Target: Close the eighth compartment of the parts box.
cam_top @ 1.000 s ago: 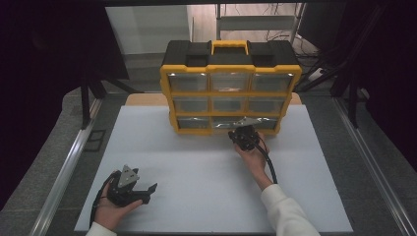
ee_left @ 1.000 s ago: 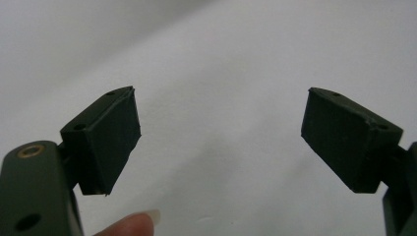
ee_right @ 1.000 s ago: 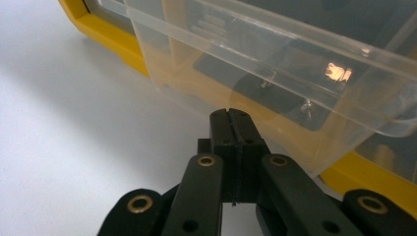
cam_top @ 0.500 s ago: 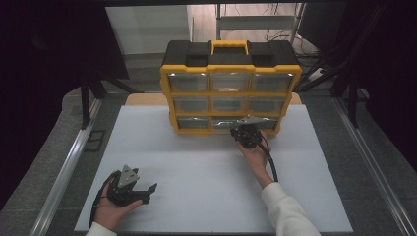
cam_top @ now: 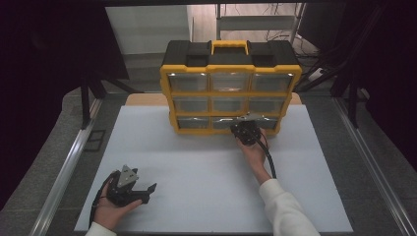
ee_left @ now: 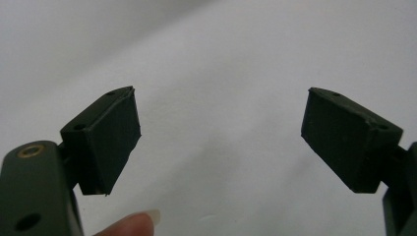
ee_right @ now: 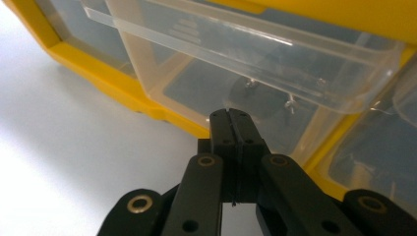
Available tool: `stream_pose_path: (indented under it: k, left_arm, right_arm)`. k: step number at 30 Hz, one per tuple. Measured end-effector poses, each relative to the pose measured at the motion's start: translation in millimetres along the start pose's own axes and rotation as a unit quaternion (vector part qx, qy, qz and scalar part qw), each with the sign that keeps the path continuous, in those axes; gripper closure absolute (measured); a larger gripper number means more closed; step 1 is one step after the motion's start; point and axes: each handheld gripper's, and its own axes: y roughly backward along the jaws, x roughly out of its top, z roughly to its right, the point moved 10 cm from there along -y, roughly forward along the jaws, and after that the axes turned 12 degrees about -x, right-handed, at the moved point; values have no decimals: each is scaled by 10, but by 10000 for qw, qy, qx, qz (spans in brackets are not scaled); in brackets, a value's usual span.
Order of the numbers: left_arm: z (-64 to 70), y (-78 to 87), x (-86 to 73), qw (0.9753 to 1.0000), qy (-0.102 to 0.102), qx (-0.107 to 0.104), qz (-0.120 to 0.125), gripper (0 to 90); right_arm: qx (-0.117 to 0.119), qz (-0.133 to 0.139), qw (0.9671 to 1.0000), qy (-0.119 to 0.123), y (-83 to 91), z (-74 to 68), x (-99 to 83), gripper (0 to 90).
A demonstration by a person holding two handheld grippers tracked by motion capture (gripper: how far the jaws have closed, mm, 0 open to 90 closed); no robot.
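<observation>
Right claw (ee_right: 231, 114) pressed shut, nothing between jaws – tips at front of clear drawer (ee_right: 255, 59), which juts out from bottom row of yellow organizer (cam_top: 230, 93) at far side of desk (cam_top: 196, 162). Left claw (ee_left: 221, 137) spread wide, holding nothing – resting low at near left corner.

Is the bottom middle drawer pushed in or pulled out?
Partly out: the clear drawer juts past the yellow frame, right gripper at it.
</observation>
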Motion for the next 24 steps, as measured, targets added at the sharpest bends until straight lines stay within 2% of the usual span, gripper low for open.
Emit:
stream_pose_path:
  k: [4, 8, 13, 18, 21, 24]
  left_arm:
    - [-3, 1, 1, 10000, 21, 7, 20, 153]
    - [-10, 0, -2, 10000, 21, 11, 9, 153]
    - [-14, 4, 3, 10000, 14, 10, 5, 153]
    - [-42, 1, 4, 10000, 63, 5, 18, 153]
    - [-51, 2, 6, 10000, 81, 14, 26, 153]
    - [-38, -9, 11, 10000, 78, -6, 23, 153]
  right_arm:
    - [-66, 10, 9999, -101, -47, 56, -9, 897]
    - [-7, 21, 9999, -166, -65, 66, -13, 897]
    - [-33, 5, 9999, -147, -56, 66, -16, 897]
    - [27, 27, 9996, -268, -9, 98, 5, 897]
    - [14, 19, 9997, -245, 6, 105, 2, 897]
    - [2, -11, 9999, -104, 66, 83, -9, 897]
